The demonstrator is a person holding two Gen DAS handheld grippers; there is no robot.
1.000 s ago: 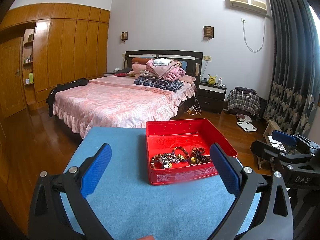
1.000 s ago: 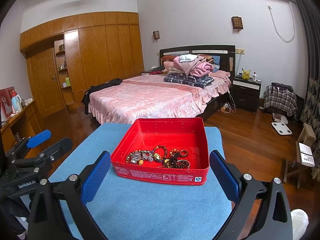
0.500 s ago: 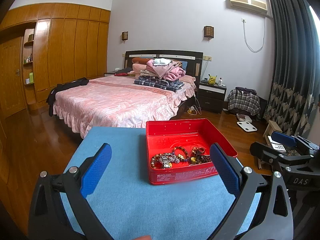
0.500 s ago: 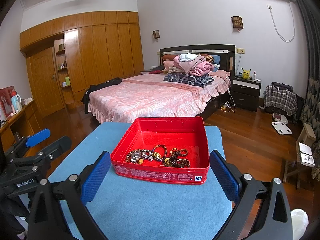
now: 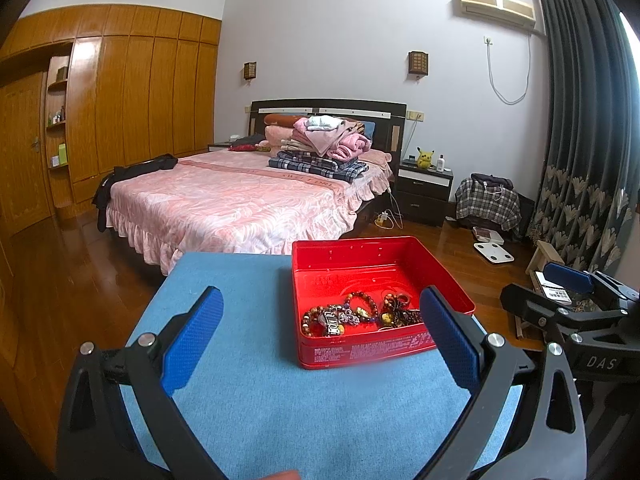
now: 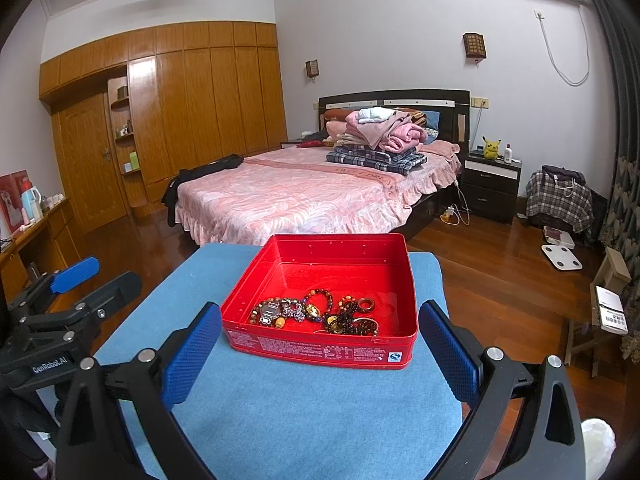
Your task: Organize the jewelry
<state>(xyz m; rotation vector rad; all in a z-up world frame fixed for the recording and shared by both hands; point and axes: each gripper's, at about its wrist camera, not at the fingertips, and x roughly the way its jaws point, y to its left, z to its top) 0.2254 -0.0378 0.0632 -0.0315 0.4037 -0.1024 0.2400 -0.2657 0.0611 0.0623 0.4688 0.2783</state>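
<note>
A home bedroom: pink-covered bed, wooden wardrobe wall, nightstand, dark curtains.

Bare blue bench between my fingers and the red tin: open run to its near wall from either side. Tin has no lid, so top entry is free; its walls block any side approach to the jewelry pile, which sits against the near wall. Back half of the tin floor is bare. My left gripper hangs off the bench's left edge, right gripper off the right, both apart from the tin.
</note>
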